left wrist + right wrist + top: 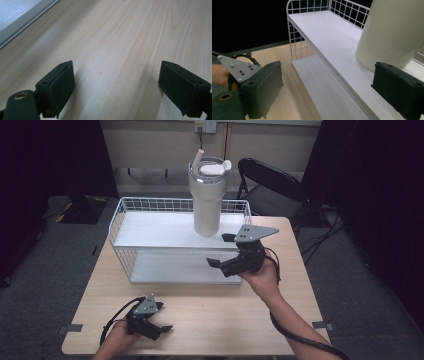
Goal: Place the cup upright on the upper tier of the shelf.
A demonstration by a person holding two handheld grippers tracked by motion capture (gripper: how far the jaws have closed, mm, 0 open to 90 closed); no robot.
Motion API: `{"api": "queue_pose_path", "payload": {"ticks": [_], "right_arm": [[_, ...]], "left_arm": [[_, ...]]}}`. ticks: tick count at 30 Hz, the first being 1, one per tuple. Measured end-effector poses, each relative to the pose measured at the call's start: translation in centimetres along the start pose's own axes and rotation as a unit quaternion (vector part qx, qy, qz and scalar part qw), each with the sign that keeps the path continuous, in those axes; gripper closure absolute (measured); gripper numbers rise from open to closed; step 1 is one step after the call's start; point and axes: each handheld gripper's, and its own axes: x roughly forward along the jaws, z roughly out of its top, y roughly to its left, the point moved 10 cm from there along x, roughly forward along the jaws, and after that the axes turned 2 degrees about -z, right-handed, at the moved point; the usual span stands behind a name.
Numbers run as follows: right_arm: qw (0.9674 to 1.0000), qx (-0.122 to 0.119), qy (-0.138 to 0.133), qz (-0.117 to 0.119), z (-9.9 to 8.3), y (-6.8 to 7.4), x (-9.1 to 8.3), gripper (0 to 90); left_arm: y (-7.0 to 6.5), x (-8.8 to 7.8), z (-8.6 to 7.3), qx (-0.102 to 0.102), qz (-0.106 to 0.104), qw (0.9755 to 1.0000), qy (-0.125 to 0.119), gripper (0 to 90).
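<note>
Up on the rack's (150,232) top shelf stood the tumbler (207,200) — right gripper (223,251) wide beside it, left gripper (161,317) wide near the table's (220,315) front edge.

a black folding chair (270,185) stands behind the table on grey carpet (45,265), before a pale panelled wall (150,142).

Pale matt wood table (200,315); white wire rack (150,205); smooth cream tumbler (206,210)

so there's one tumbler (207,200), one white wire shelf rack (150,232), two grippers, one folding chair (267,185), one table (200,315).
</note>
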Motion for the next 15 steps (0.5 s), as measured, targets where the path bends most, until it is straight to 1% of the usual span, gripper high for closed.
{"api": "queue_pose_path", "payload": {"ticks": [1,2,4,9,11,15], "right_arm": [[1.0000,-0.002,-0.001,0.005,-0.1,0.3,-0.1,8.4],[1.0000,-0.002,-0.001,0.005,-0.1,0.3,-0.1,8.4],[0.9998,-0.007,-0.004,0.016,-0.2,0.8,-0.2,8.5],[0.9994,-0.020,-0.001,0.027,-0.8,1.9,-0.4,8.5],[0.9993,-0.018,0.000,0.034,-1.3,2.4,-0.5,8.5],[0.9991,-0.017,0.002,0.039,-2.0,2.8,-0.5,8.5]], "left_arm": [[0.0,0.0,0.0,0.000,0.000,1.0000,0.000,13.0],[0.0,0.0,0.0,0.000,0.000,1.0000,0.000,13.0],[0.0,0.0,0.0,0.000,0.000,1.0000,0.000,13.0],[0.0,0.0,0.0,0.000,0.000,1.0000,0.000,13.0],[0.0,0.0,0.0,0.000,0.000,1.0000,0.000,13.0],[0.0,0.0,0.0,0.000,0.000,1.0000,0.000,13.0]]}}
